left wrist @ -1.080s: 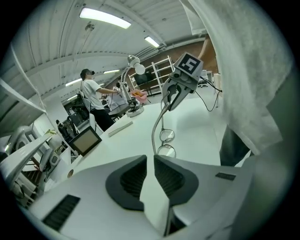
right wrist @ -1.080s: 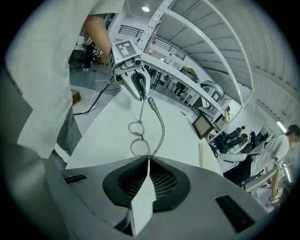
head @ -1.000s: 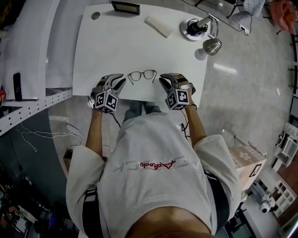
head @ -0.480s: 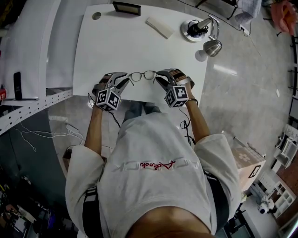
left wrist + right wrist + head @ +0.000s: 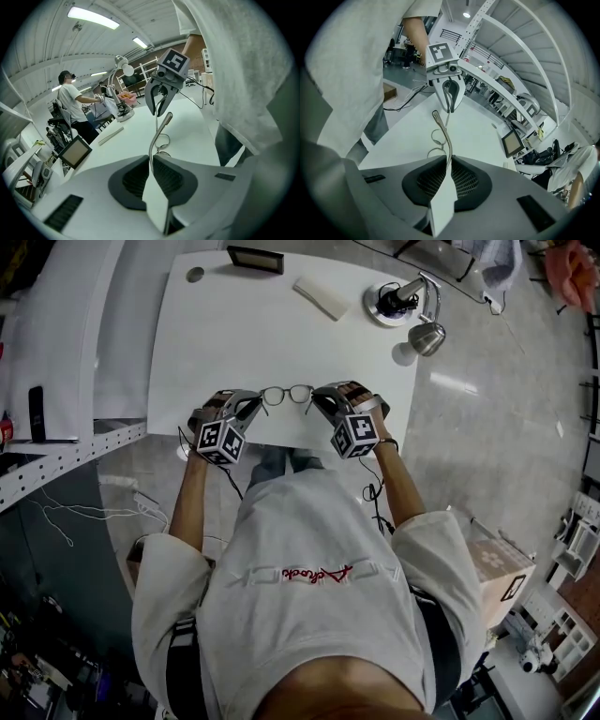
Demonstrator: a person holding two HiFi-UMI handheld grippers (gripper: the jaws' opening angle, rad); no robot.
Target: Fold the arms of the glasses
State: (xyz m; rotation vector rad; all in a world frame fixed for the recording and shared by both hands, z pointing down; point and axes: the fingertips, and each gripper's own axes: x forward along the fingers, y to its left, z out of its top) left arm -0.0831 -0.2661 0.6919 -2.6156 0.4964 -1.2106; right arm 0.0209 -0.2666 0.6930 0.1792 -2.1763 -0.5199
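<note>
The glasses sit at the near edge of the tabletop, between both tools. The left tool pinches one arm. The right tool, its jaws having just closed, pinches the other.

right gripper, jaws just closing tight on a glasses arm

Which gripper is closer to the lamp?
Right. The right gripper, its jaws having just been closing on the glasses, is on their side toward the lamp; the left gripper grips their far side.
</note>
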